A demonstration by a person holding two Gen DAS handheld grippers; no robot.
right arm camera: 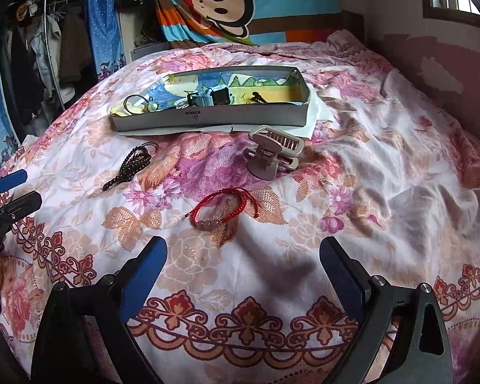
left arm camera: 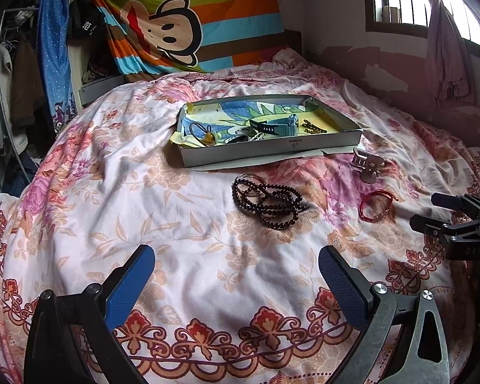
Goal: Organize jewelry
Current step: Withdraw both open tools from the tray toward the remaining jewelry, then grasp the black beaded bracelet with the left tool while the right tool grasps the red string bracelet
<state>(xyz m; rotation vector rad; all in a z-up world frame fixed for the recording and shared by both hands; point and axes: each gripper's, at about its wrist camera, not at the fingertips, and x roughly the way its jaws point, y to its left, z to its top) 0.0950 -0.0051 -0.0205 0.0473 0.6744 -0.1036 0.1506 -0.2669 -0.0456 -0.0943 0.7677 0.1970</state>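
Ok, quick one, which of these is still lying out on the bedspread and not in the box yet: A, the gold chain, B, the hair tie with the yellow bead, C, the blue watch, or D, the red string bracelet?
D: the red string bracelet lies on the floral bedspread in front of the open right gripper, apart from the box, next to the beige hair claw.

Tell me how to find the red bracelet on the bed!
Find the shallow grey box on the flowery bedspread. Three things lie in front of it; the red bracelet lies nearest you. It is a thin red cord with pink beads, unlike the dark bead string or beige hair clip.
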